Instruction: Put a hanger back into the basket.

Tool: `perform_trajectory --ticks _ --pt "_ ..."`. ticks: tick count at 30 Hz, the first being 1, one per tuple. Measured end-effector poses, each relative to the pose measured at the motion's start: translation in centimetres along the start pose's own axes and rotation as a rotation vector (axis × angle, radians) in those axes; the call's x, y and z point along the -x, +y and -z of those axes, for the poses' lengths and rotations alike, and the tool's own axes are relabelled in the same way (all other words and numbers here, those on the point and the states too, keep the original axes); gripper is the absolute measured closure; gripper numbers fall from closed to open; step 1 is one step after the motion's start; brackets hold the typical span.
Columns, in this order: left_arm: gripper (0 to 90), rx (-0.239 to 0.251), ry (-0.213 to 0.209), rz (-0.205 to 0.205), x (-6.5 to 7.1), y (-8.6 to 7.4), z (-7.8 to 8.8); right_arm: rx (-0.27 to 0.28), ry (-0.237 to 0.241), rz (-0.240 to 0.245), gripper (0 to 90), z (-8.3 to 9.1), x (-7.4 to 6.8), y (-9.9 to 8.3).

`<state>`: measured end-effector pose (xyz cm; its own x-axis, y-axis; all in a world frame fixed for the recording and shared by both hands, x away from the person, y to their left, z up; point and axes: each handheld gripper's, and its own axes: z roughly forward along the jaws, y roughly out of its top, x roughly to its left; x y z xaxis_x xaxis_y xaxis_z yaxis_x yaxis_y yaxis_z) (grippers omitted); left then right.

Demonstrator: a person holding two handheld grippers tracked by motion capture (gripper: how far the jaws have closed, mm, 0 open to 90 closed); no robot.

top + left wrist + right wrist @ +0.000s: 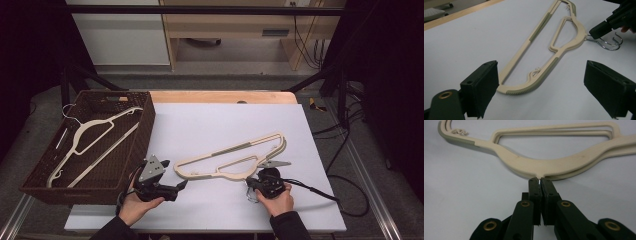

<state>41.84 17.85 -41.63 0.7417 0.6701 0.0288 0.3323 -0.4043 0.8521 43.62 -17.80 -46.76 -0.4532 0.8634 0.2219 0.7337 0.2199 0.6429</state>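
Observation:
Two cream plastic hangers lie stacked flat on the white table top, their wire hooks pointing toward the near edge. My right gripper is shut on the wire neck just below the hangers' middle, a sliver of metal showing between its pads. It appears in the high view at the hook end and in the left gripper view. My left gripper rests open beside the hangers' left end, and its wide-apart jaws frame the grey-tipped end without touching it.
A dark wicker basket stands at the table's left edge with a similar cream hanger lying inside. A wooden strip runs along the far edge. Cables trail off to the right of my right hand.

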Motion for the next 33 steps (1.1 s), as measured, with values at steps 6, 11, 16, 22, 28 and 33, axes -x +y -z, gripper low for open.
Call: perform_trajectory --ticks 6,11,16,22,28,33 --pt "12.4 -0.004 -0.002 -0.013 0.3 0.3 -0.4 0.013 -0.014 -0.027 89.1 0.6 0.1 0.4" --pt "12.7 -0.017 -0.008 -0.040 0.8 1.0 -1.4 0.027 -0.002 -0.042 89.2 1.1 0.2 0.7" --pt "13.2 -0.039 -0.020 -0.073 1.4 2.0 -2.7 0.043 -0.010 -0.046 89.2 1.7 0.3 0.9" --pt "13.6 -0.047 -0.044 -0.114 2.4 3.5 -4.4 0.043 -0.023 -0.030 89.2 2.2 0.2 1.2" --pt "14.7 -0.066 -0.078 -0.146 3.2 4.7 -6.4 0.038 -0.026 -0.025 89.2 2.4 0.1 1.5" --pt "16.4 -0.095 -0.112 -0.176 3.8 5.3 -8.2 0.038 -0.027 -0.019 89.2 2.6 0.0 1.6"
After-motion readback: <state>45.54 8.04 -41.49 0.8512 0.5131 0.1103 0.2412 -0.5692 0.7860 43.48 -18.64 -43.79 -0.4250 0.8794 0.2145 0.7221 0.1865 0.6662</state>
